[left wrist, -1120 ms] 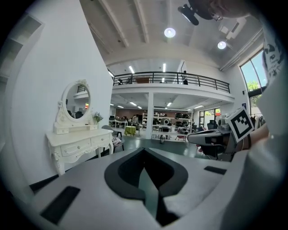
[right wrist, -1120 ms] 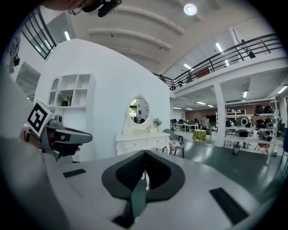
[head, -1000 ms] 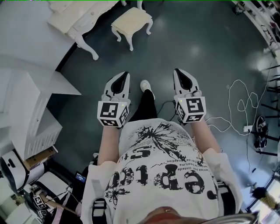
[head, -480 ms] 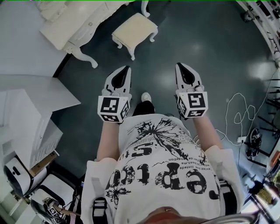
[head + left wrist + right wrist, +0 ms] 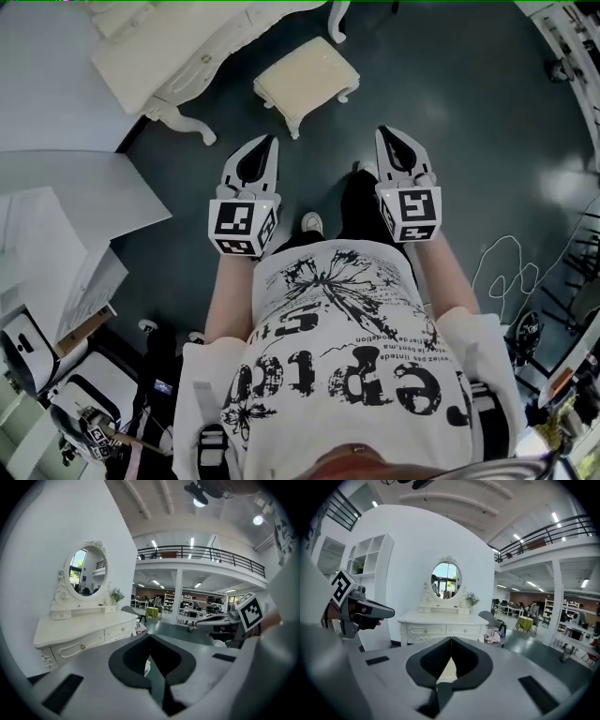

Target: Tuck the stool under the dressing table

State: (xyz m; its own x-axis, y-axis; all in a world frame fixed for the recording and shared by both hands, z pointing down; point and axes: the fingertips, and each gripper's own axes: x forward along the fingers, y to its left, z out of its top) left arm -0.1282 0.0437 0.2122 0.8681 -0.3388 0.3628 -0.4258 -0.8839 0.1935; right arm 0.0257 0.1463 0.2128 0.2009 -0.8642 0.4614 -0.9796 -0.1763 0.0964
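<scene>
Both grippers hang in mid-frame of the head view, side by side and well short of the furniture. The left gripper has its jaws brought together at the tips, and its own view shows nothing between them. The right gripper is in the same state, tips meeting and empty.

The stool stands in the upper middle of the head view on the dark glossy floor. It sits just off the front of the dressing table, which fills the upper left. The two are apart, and the stool is not yet under the table.

The stool looks light and rigid, with a white carved frame, slim curved legs and a cream padded seat. The cushion would likely give under the jaws, so the firmer hold is probably the seat frame just below the pad, one gripper at each side. The legs look slender enough to be spared any sideways strain. On that smooth floor it should slide readily, so a level push may do.

As for containers, the right gripper view shows the table's drawers closed, so their contents are hidden. A small potted plant stands on the tabletop beside the oval mirror.
</scene>
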